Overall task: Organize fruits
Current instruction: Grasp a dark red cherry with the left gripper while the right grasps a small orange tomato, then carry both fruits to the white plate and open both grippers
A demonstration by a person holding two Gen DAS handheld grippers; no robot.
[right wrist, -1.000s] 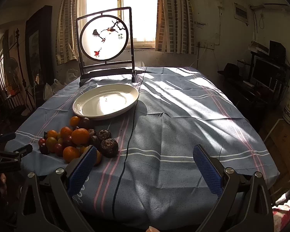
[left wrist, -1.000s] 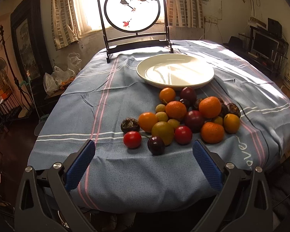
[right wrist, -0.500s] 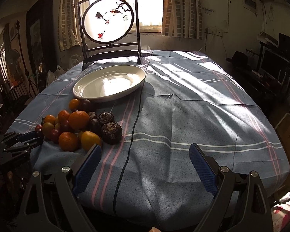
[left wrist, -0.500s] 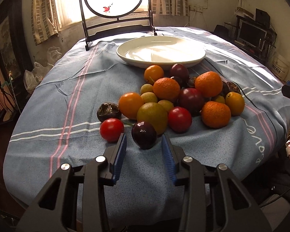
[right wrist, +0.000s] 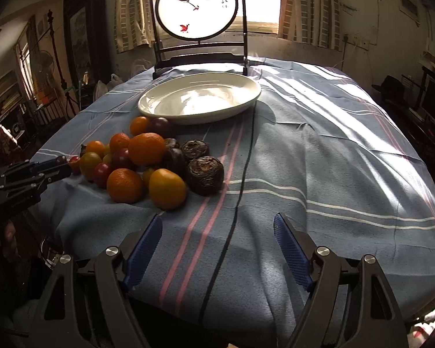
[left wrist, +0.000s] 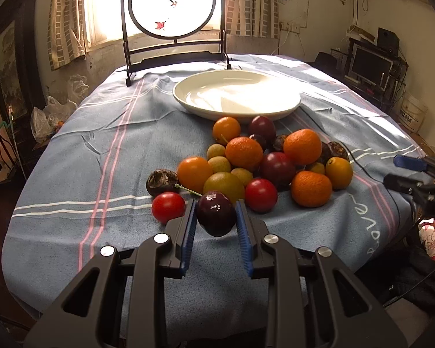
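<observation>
A pile of fruit lies on the blue striped tablecloth, in front of an empty white plate: oranges, red and dark plums, small yellow-green fruits and wrinkled dark ones. My left gripper is shut on a dark plum at the pile's near edge, a blue pad against each side. In the right wrist view the pile sits left of my right gripper. Its jaws are closing, with only cloth between them. The nearest yellow-orange fruit lies just beyond its left finger.
A round painted screen on a dark stand stands behind the plate. A black cable runs across the cloth toward me. The table's near edge drops off under both grippers. Plastic bags lie left; a monitor stands right.
The left jaws went from wide open to closed around the dark plum. The right gripper sank and came nearer the cloth, swinging toward the fruit pile, and its jaws narrowed.
</observation>
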